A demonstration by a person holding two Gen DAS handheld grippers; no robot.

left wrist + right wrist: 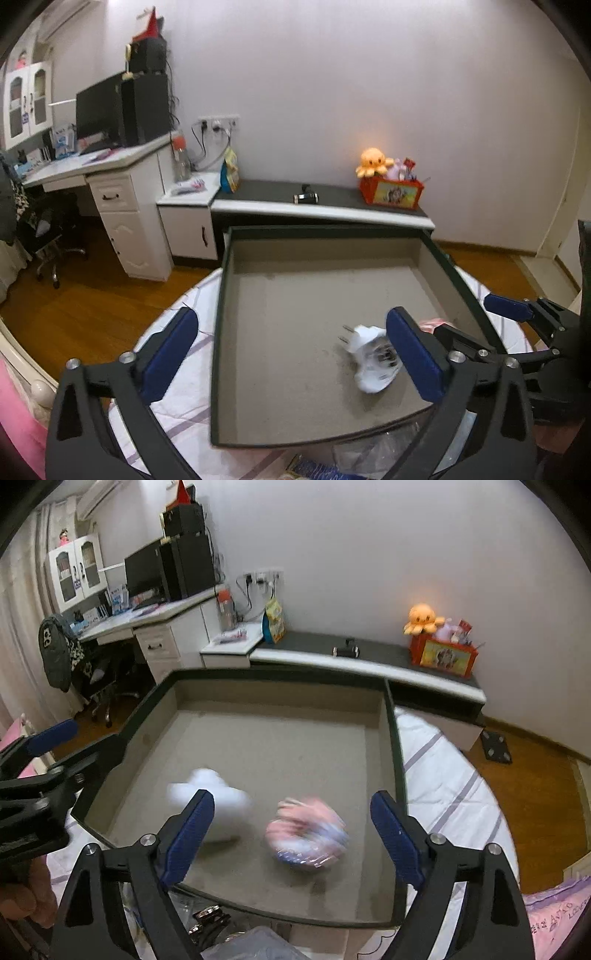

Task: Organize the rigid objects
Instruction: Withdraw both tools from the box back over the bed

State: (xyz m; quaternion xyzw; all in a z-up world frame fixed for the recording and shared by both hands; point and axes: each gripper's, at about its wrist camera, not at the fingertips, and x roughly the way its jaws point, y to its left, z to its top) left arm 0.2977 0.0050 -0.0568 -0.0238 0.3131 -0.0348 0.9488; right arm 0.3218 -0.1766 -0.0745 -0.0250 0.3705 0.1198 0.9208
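A large shallow box (295, 258) with a dark rim and grey felt floor lies on the bed; it also shows in the right wrist view (280, 686). Inside lie a white plug adapter (371, 360), blurred in the right wrist view (218, 797), and a pink and blue wrapped roll (308, 836), also blurred. My left gripper (291, 339) is open and empty, its right finger beside the adapter. My right gripper (291, 827) is open and empty above the roll, and also shows in the left wrist view (524, 314).
The box rests on a white striped bedsheet (443, 782). Plastic-wrapped items (236, 941) and a metal piece (210, 915) lie just in front of the box. Behind stand a low dark-topped bench (314, 199) with a red toy box (393, 190), and a desk (92, 162).
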